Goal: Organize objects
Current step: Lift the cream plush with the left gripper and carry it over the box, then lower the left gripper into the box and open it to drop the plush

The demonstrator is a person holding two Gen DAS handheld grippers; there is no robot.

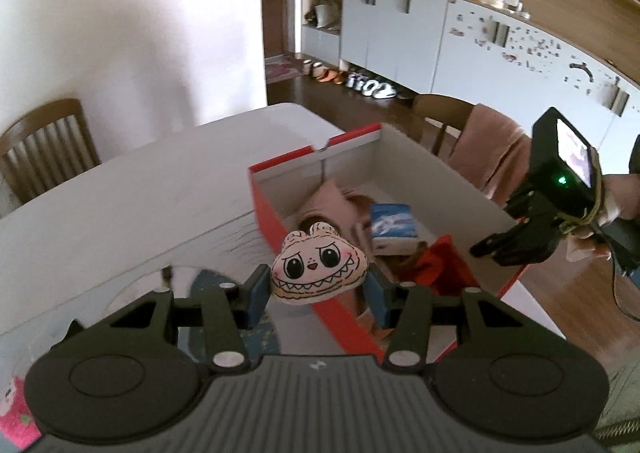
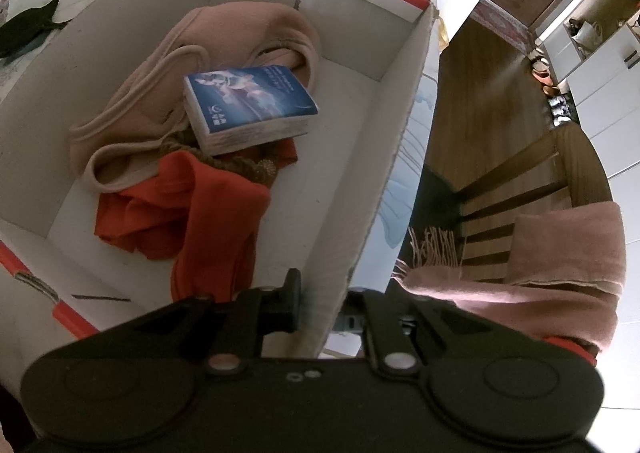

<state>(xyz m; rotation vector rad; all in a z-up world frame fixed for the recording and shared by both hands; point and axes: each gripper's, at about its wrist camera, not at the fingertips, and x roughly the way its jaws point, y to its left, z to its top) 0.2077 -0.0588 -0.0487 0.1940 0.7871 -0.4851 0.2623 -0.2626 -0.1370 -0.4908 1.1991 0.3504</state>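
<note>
A: Risk: the plush toy point(image 1: 318, 267) hangs over the box's point(image 1: 276, 225) near-left red wall; a release now likely drops it on the rim or outside onto the table point(image 1: 120, 189).

B: Left gripper point(image 1: 316, 295) half spread, pads pinching the toy. Right gripper point(image 2: 320, 305) pressed onto the box's right wall, steadying it.
</note>
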